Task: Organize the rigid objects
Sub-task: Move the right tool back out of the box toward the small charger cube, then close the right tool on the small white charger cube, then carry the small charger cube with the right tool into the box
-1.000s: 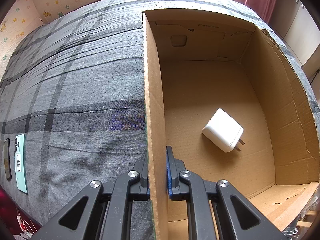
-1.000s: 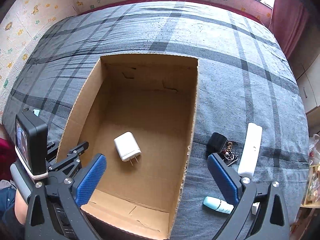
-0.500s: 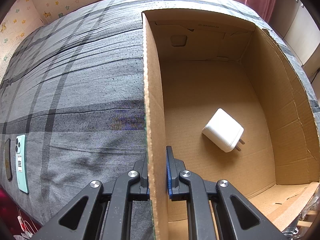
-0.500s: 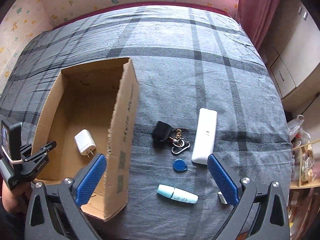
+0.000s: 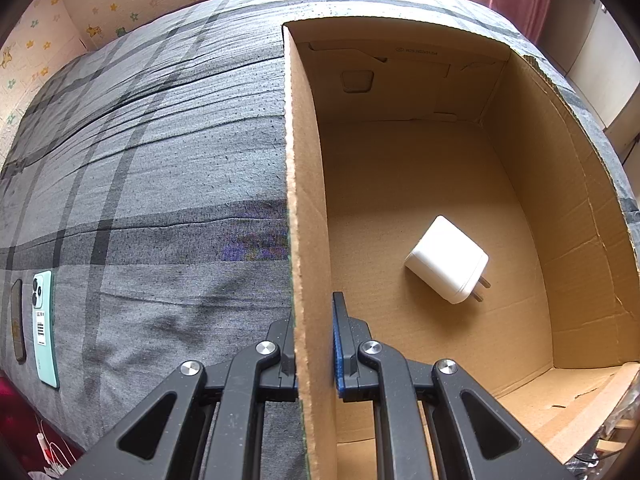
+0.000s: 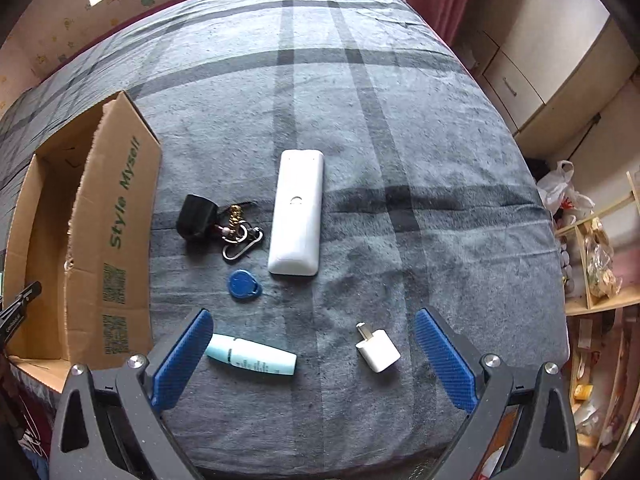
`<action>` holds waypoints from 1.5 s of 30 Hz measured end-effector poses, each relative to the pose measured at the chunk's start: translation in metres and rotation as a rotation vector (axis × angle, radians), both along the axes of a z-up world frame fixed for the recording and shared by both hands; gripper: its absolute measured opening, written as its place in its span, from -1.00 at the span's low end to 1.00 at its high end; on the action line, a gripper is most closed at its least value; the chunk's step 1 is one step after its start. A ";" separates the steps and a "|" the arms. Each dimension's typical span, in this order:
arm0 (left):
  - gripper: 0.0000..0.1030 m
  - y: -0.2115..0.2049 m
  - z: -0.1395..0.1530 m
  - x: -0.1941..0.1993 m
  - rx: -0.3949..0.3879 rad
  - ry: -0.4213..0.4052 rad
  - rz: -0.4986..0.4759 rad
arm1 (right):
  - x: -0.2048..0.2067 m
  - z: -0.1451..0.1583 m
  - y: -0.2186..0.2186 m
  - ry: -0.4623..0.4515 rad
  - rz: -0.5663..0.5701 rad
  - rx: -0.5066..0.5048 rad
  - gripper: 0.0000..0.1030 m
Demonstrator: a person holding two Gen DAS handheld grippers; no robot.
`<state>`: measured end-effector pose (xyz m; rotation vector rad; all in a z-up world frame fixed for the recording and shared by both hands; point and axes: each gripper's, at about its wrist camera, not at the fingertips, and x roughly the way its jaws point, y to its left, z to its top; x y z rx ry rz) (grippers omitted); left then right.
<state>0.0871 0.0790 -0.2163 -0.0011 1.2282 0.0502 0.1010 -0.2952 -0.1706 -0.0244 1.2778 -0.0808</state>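
My left gripper (image 5: 314, 344) is shut on the left wall of an open cardboard box (image 5: 304, 184). A white charger (image 5: 447, 260) lies on the box floor. My right gripper (image 6: 314, 354) is open and empty above the grey plaid bedspread, right of the box (image 6: 116, 240). Ahead of it lie a white remote (image 6: 297, 212), a black key fob with keys (image 6: 204, 218), a blue tag (image 6: 243, 285), a pale blue tube (image 6: 252, 356) and a small white plug (image 6: 378, 347).
A mint green phone (image 5: 42, 328) and a dark phone (image 5: 17, 326) lie on the bed at the far left in the left wrist view. Cupboards and shelves (image 6: 592, 240) stand past the bed's right edge.
My right gripper has swung right, away from over the box to above the loose items on the bed. My left gripper has stayed clamped on the box wall.
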 end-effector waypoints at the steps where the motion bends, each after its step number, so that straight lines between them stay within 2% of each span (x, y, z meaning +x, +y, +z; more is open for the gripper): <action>1: -0.77 0.000 0.000 0.000 0.000 0.000 0.000 | -0.002 -0.006 -0.004 0.008 -0.012 0.000 1.00; 10: -0.77 0.000 0.000 0.000 0.002 0.002 -0.001 | -0.012 -0.052 -0.037 0.073 -0.113 0.018 1.00; 19: -0.77 -0.001 -0.001 0.000 0.007 0.003 -0.002 | -0.013 -0.081 -0.051 0.114 -0.133 0.030 0.96; 25: -0.77 -0.002 -0.001 0.000 0.010 0.005 0.000 | -0.013 -0.088 -0.052 0.142 -0.130 0.043 0.53; 28: -0.77 -0.002 -0.001 0.000 0.009 0.005 0.000 | -0.012 -0.093 -0.055 0.161 -0.135 0.058 0.17; 30: -0.77 -0.002 -0.001 0.000 0.009 0.004 0.000 | -0.014 -0.094 -0.058 0.163 -0.148 0.052 -0.22; 33: -0.77 -0.002 -0.001 0.000 0.011 0.005 -0.001 | -0.016 -0.094 -0.068 0.156 -0.162 0.068 -0.23; 37: -0.77 -0.003 -0.001 0.000 0.010 0.005 0.000 | -0.017 -0.091 -0.070 0.150 -0.154 0.042 -0.23; 45: -0.77 -0.004 0.000 0.000 0.013 0.006 0.000 | -0.019 -0.072 -0.054 0.140 -0.122 0.025 -0.23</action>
